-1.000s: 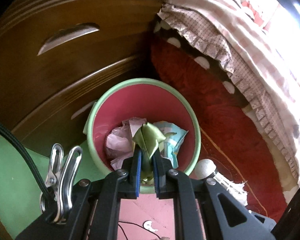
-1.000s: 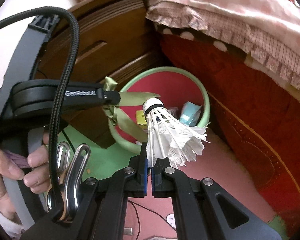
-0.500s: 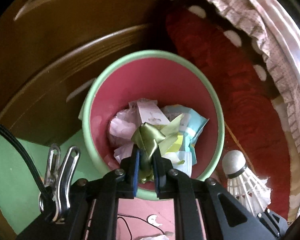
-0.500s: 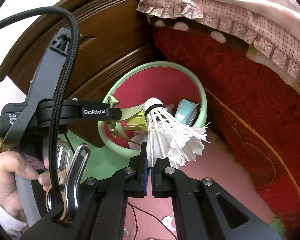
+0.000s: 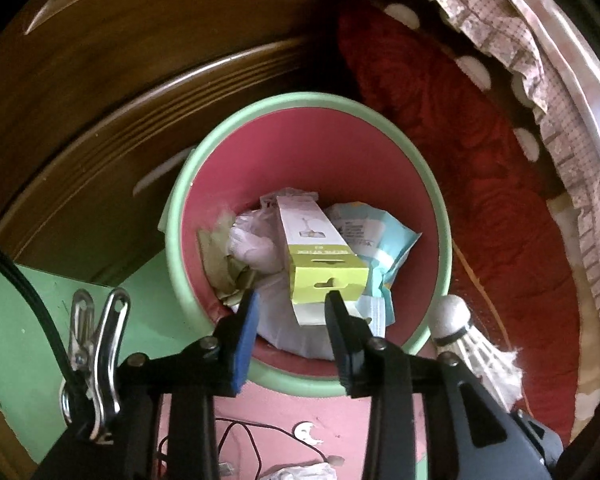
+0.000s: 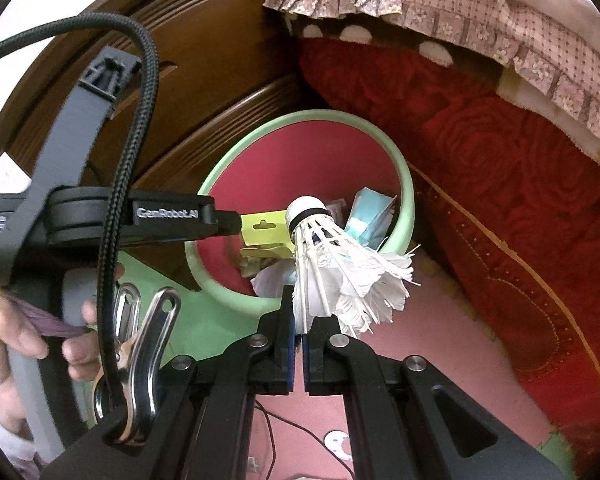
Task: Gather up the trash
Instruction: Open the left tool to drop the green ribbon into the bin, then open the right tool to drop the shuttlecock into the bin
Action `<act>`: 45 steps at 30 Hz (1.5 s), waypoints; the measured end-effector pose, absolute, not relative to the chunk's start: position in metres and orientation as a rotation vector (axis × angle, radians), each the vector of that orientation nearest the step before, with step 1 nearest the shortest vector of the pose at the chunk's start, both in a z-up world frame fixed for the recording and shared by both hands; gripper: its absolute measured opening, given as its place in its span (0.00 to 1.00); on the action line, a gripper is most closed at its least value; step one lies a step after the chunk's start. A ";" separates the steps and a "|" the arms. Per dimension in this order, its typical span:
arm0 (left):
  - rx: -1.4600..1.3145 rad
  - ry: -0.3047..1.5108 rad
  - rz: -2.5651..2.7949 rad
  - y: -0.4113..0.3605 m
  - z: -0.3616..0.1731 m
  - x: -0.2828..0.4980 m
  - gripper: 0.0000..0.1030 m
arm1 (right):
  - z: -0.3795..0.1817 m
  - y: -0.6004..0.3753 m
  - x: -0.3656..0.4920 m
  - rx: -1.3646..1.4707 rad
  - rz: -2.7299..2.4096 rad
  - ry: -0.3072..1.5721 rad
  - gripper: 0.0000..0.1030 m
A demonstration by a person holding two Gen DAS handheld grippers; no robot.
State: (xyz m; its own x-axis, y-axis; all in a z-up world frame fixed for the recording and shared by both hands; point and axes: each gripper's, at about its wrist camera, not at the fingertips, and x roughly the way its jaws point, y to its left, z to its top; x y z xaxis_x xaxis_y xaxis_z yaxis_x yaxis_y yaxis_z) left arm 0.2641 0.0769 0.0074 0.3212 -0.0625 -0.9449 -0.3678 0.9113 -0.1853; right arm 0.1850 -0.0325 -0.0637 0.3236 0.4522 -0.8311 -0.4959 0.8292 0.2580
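Shuttlecock (image 6: 332, 256) clamped by its feathers in my right gripper (image 6: 299, 326), cork pointing 12 o'clock at bin (image 6: 406, 184) just ahead. Left gripper (image 5: 290, 300) jaws opening over bin, nothing between them.

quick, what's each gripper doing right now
left gripper: fingers opening over the bin, nothing between them; the green ribbon lies inside.
right gripper: shut on the shuttlecock.

bin (image 5: 440, 216) mouth open above; cabinet (image 5: 100, 120) and bedding (image 5: 480, 160) crowd its sides.
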 end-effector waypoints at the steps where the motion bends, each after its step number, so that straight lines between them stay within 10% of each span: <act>1: -0.400 1.237 0.205 0.076 0.008 0.264 0.34 | -0.065 -0.032 0.187 -0.045 0.621 1.078 0.03; 28: -0.364 1.266 0.204 0.090 0.012 0.250 0.34 | -0.110 0.002 0.229 -0.037 0.518 1.145 0.05; 45: -0.357 1.251 0.204 0.089 0.021 0.246 0.34 | -0.098 0.000 0.211 -0.022 0.509 1.097 0.40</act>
State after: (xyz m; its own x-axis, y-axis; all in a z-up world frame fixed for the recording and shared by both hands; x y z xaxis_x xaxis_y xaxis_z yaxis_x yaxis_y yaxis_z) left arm 0.2460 0.0889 0.0205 0.3062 -0.0427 -0.9510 -0.3432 0.9269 -0.1521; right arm 0.2114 -0.0001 -0.0977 0.3535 0.3833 -0.8533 -0.4044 0.8852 0.2301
